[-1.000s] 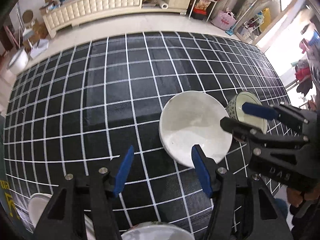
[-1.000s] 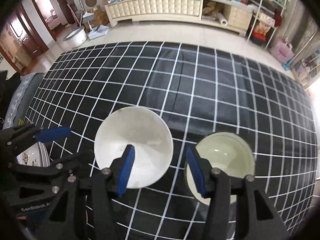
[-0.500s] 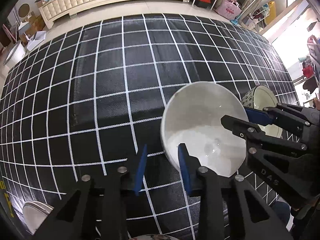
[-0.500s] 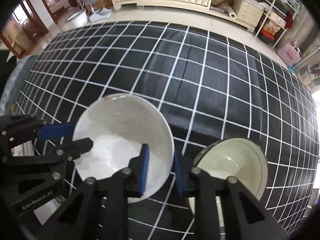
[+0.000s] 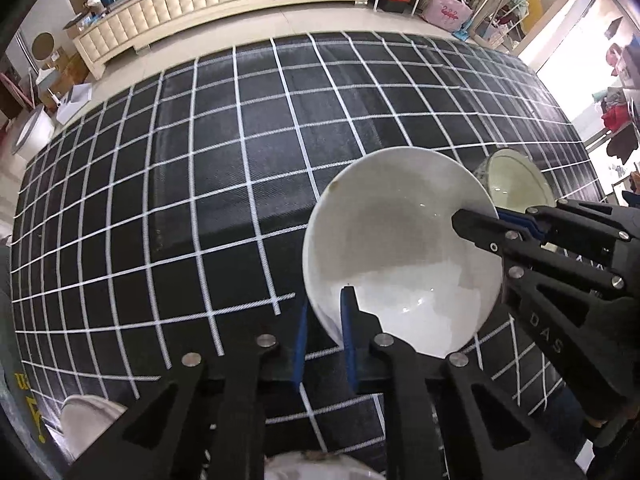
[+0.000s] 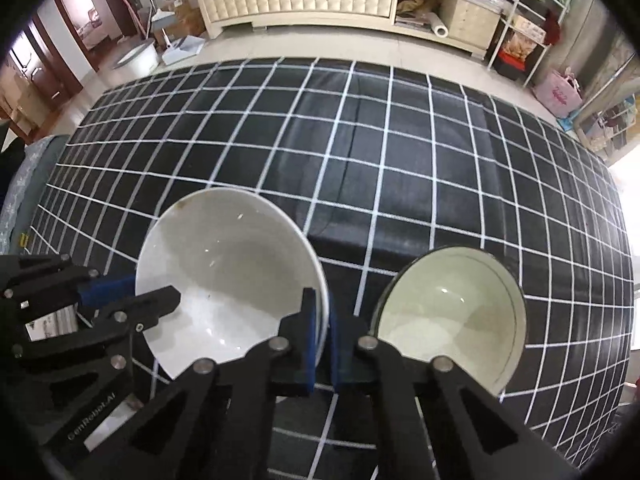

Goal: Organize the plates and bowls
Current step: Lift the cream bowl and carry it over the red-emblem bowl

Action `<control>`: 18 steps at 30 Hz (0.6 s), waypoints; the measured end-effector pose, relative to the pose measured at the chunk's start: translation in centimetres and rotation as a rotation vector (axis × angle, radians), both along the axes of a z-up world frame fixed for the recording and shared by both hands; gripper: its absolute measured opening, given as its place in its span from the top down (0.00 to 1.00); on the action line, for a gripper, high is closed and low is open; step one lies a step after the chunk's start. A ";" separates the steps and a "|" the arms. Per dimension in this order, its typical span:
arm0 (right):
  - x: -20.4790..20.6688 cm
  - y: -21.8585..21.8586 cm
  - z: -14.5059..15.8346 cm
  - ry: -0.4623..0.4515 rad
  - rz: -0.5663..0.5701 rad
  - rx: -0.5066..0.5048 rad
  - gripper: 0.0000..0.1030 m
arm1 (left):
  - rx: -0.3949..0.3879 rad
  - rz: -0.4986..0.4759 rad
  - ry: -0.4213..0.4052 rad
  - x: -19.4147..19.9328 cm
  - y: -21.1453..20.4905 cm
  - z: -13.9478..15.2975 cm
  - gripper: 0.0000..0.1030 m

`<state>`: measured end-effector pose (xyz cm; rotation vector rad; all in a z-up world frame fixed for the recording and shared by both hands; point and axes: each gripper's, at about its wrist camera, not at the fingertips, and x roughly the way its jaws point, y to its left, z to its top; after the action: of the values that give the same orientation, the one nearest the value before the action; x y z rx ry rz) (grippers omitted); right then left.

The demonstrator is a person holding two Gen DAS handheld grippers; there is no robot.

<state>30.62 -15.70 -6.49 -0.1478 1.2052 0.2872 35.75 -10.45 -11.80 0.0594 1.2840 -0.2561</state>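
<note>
We hold the white bowl point(image 5: 400, 256) by its rim over the checked cloth point(image 5: 200, 160), our left gripper point(image 5: 324, 336) and right gripper point(image 6: 322, 344) both pinched onto opposite edges. The greenish bowl point(image 6: 452, 316) sits just beside it, unstacked; nesting them looks like the step left, along with other dishes point(image 5: 86, 420) at the near edge.

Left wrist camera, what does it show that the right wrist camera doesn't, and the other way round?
Only the left wrist view shows the patterned outside of the green-lined bowl and pale dishes at the table's near edge. Only the right wrist view shows that bowl's whole interior and the doorway at left. Both show the white bowl gripped at opposite rims by the left gripper and right gripper, on the black grid tablecloth.
</note>
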 end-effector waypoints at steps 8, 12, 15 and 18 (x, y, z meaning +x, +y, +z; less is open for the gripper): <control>-2.5 1.4 3.1 -0.031 0.013 0.035 0.93 | -0.021 0.040 -0.051 -3.6 2.4 4.1 0.89; -3.4 1.9 4.2 -0.040 0.023 0.053 0.93 | -0.021 0.058 -0.078 -6.0 3.7 5.9 0.89; -4.3 2.3 4.6 -0.030 0.028 0.062 0.93 | -0.025 0.072 -0.084 -7.4 4.8 6.6 0.89; -5.3 2.7 4.6 -0.012 0.032 0.065 0.93 | -0.019 0.081 -0.091 -9.1 5.3 6.7 0.89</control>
<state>25.31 -12.96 -1.92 -0.1126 1.1813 0.3528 26.66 -5.10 -5.13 0.0026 1.1909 -0.1939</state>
